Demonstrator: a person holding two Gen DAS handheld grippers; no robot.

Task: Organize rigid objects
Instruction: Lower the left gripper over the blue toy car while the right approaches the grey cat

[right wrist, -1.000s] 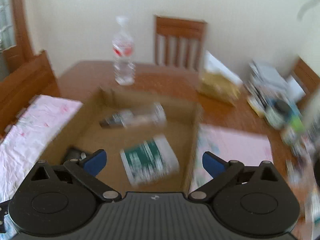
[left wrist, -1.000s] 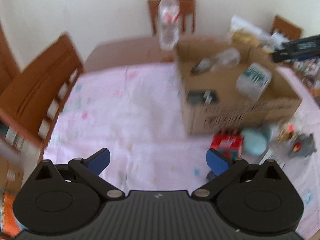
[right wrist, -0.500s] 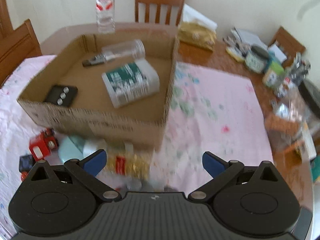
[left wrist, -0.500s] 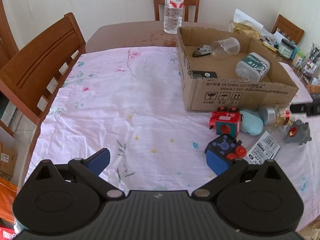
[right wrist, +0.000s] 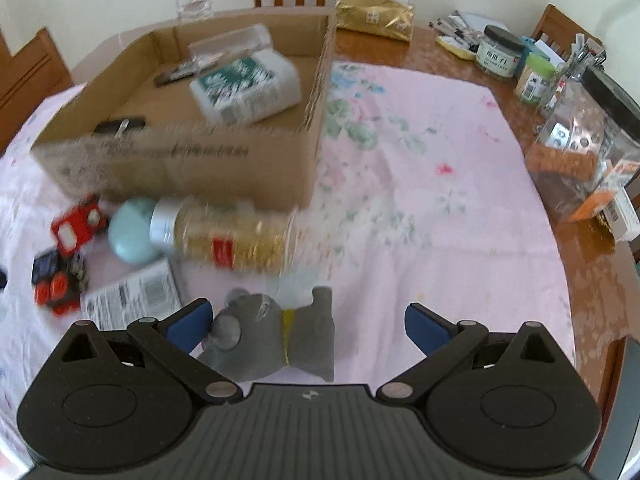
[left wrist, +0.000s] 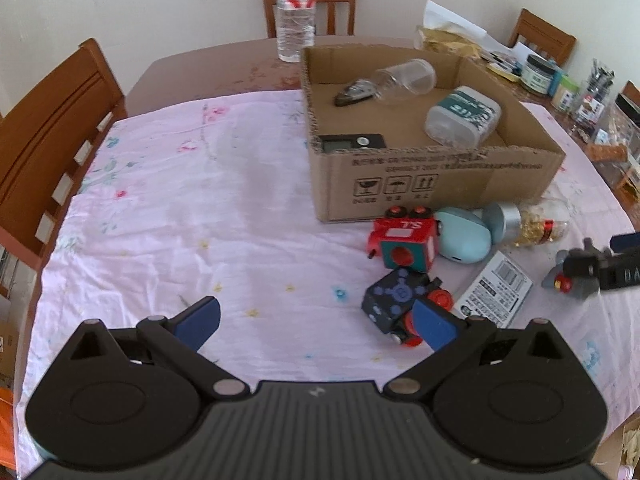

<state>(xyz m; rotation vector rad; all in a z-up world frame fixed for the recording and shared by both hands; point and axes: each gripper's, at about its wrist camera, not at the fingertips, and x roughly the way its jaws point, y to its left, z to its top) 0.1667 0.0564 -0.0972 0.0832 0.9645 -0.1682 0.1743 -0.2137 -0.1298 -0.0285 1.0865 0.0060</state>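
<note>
A cardboard box (left wrist: pixel 440 184) (right wrist: pixel 192 164) on the pink cloth holds a clear jar, a green-labelled container (left wrist: pixel 464 116), a dark tool and a black device. In front of it lie a red toy cube (left wrist: pixel 404 240), a dark blue toy cube (left wrist: pixel 394 300), a pale blue egg-shaped case (left wrist: pixel 466 240), a jar of gold bits (right wrist: pixel 228 232), a white barcode packet (left wrist: pixel 500 292) and a grey toy figure (right wrist: pixel 272 332). My left gripper (left wrist: pixel 316 320) is open, its right finger beside the blue cube. My right gripper (right wrist: pixel 306 320) is open around the grey figure.
A water bottle (left wrist: pixel 296 12) stands behind the box. Jars, pens and packets (right wrist: pixel 560 80) crowd the table's right side. Wooden chairs (left wrist: pixel 48 132) stand at the left and far edges. Bare pink cloth (left wrist: pixel 180 208) lies left of the box.
Both grippers pulled back and dropped from the box toward the loose items in front of it. The right gripper came down around the grey figure; the left neared the blue cube.
</note>
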